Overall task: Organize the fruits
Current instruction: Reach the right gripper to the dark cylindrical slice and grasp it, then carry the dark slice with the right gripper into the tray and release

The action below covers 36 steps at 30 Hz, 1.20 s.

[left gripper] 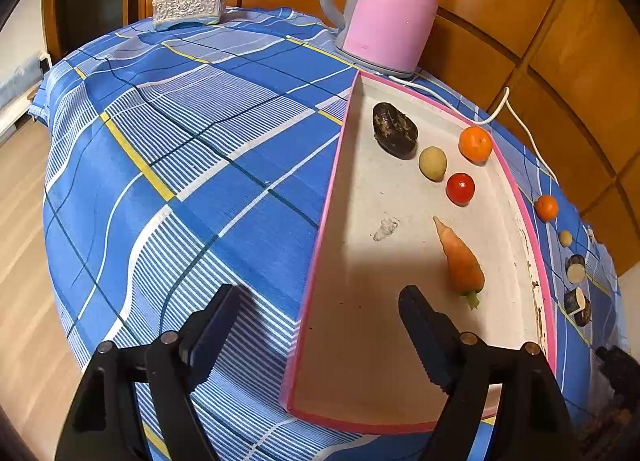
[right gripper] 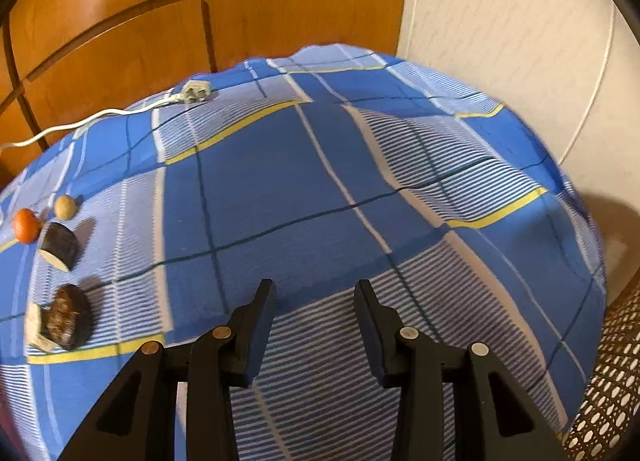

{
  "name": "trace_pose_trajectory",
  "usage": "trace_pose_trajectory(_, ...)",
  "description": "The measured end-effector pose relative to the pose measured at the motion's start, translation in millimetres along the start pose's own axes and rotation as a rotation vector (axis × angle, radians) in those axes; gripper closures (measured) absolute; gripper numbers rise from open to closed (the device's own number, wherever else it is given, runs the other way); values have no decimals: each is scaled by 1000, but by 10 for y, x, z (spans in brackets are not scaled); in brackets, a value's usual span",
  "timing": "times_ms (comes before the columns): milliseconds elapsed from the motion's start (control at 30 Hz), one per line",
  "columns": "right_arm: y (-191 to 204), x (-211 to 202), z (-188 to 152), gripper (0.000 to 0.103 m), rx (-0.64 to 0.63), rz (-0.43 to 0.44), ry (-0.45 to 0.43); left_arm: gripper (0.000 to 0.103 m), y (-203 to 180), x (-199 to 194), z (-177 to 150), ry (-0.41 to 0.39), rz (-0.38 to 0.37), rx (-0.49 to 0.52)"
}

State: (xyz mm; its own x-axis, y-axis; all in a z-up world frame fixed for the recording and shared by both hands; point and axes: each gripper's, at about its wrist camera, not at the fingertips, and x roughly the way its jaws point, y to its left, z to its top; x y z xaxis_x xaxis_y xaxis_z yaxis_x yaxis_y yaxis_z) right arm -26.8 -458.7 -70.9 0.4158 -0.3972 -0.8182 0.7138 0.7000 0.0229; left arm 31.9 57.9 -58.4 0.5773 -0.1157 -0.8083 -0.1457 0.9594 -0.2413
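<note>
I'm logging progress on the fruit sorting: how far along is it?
Done: five pieces lie in the pink tray: dark fruit, yellowish fruit, orange, red one, carrot.
In hand: nothing; the left gripper and right gripper are open and empty.
Left: small orange, pale ball and two dark cut pieces on the cloth.

- I see a blue plaid tablecloth [left gripper: 208, 165] with white stripes and yellow lines.
- Pink-rimmed white tray [left gripper: 324, 229].
- Pink kettle [left gripper: 390, 9], upper right.
- Orange carrot [left gripper: 462, 259], red tomato [left gripper: 460, 188].
</note>
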Motion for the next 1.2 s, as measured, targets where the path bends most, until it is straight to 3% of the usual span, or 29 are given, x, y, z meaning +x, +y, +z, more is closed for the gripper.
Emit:
trace_pose_trajectory(167, 189, -96, 50, 62, -32, 107, 13, 18, -8, 15, -10, 2, -2, 6)
trace_pose_trajectory(367, 591, -202, 197, 62, -65, 355, 68, 17, -18, 17, -15, 1, -2, 4)
trace_pose_trajectory(433, 784, -229, 254, 43, -89, 418, 71, 17, -24, 23, -17, 1, -4, 4)
trace_pose_trajectory(500, 1019, -216, 318, 38, -112, 480, 92, 16, -33, 29, -20, 2, -3, 6)
trace_pose_trajectory(767, 1604, 79, 373, 38, -179, 441, 157, 15, -23, 21, -31, -8, -10, 2)
trace_pose_trajectory(800, 1645, 132, 366, 43, -181, 439, 173, 15, -18, 19, -40, -12, -11, -3)
trace_pose_trajectory(833, 1677, 169, 359, 59, -188, 435, 183, 14, -18, 19, -50, -15, -9, -7)
trace_pose_trajectory(867, 1708, 215, 355, 62, -202, 414, 190, 14, -25, 21, -61, -16, -5, -7)
trace_pose_trajectory(1200, 1778, 234, 311, 63, -269, 402, 158, 10, -33, 22, -99, -8, 5, -7)
